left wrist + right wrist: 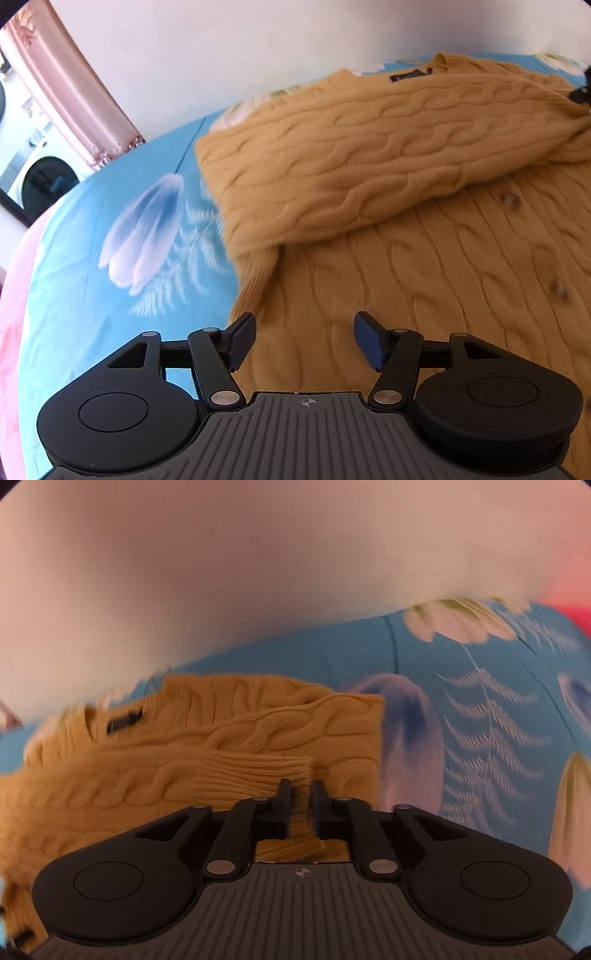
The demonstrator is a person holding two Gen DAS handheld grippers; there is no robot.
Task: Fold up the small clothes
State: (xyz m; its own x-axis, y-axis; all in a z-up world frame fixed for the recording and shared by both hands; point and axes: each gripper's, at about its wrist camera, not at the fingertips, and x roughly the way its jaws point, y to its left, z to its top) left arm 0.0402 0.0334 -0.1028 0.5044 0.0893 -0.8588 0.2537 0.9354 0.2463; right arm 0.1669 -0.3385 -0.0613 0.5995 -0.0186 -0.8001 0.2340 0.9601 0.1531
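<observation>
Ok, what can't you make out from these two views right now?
- Mustard cable-knit cardigan: lower hem is cut off by the left wrist view's bottom edge and gripper body.
- Dark neck label: text is motion-blurred.
- Right tongs: the ribbed sleeve cuff is pinched, and its tip is hidden behind the fingers.
- Left tongs: open, holding nothing.

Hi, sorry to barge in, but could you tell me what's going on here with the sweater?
A person with a handheld gripper in each hand is folding a mustard cable-knit cardigan on a bed with a blue floral sheet. The right gripper is shut on the ribbed cuff of one sleeve, which lies across the body of the cardigan. The left gripper is open and holds nothing, poised over the lower front of the cardigan beside its buttons.
</observation>
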